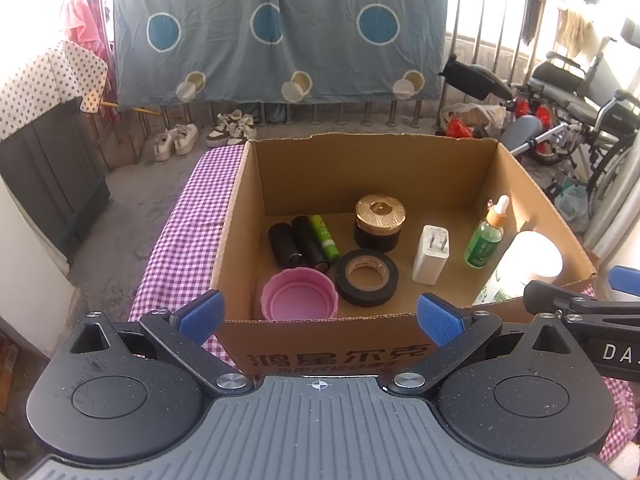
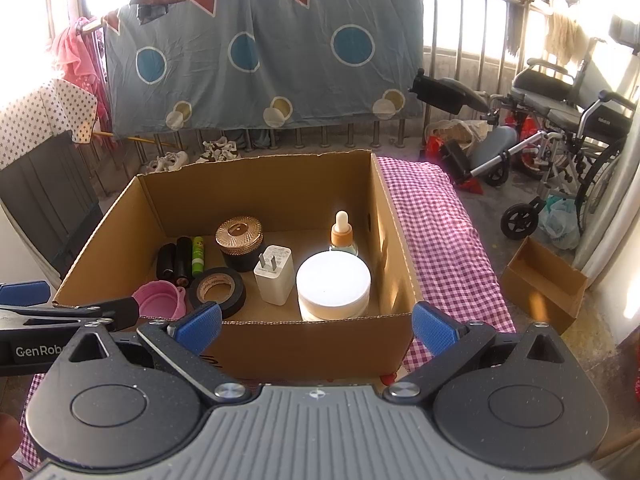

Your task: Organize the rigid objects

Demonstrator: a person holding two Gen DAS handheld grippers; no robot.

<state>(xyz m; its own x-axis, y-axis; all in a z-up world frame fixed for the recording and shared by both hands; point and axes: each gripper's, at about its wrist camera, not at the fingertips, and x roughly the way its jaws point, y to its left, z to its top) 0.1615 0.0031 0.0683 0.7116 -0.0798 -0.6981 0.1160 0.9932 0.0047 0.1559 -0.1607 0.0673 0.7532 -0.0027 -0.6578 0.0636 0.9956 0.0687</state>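
An open cardboard box (image 1: 248, 184) (image 2: 384, 216) stands on a purple checked tablecloth (image 1: 188, 216) (image 2: 436, 224). Inside lie a pink cup (image 1: 298, 296) (image 2: 160, 300), a roll of black tape (image 1: 366, 278) (image 2: 218, 290), a white plug charger (image 1: 431, 254) (image 2: 275, 276), a gold-lidded black jar (image 1: 379, 220) (image 2: 240, 242), a green dropper bottle (image 1: 486, 236) (image 2: 343, 232), a white round container (image 1: 524, 268) (image 2: 333, 286), two black tubes (image 1: 296, 244) (image 2: 175, 262) and a green tube (image 1: 325, 238) (image 2: 197, 256). My left gripper (image 1: 318, 316) and right gripper (image 2: 316, 326) hover open and empty at the box's near wall.
A patterned blue sheet (image 1: 276, 32) hangs on a railing behind. A wheelchair (image 2: 560, 128) and bags stand at the right, with a small cardboard box (image 2: 544, 284) on the floor. Shoes (image 1: 204, 136) sit by the railing. A dark cabinet (image 1: 52, 176) is on the left.
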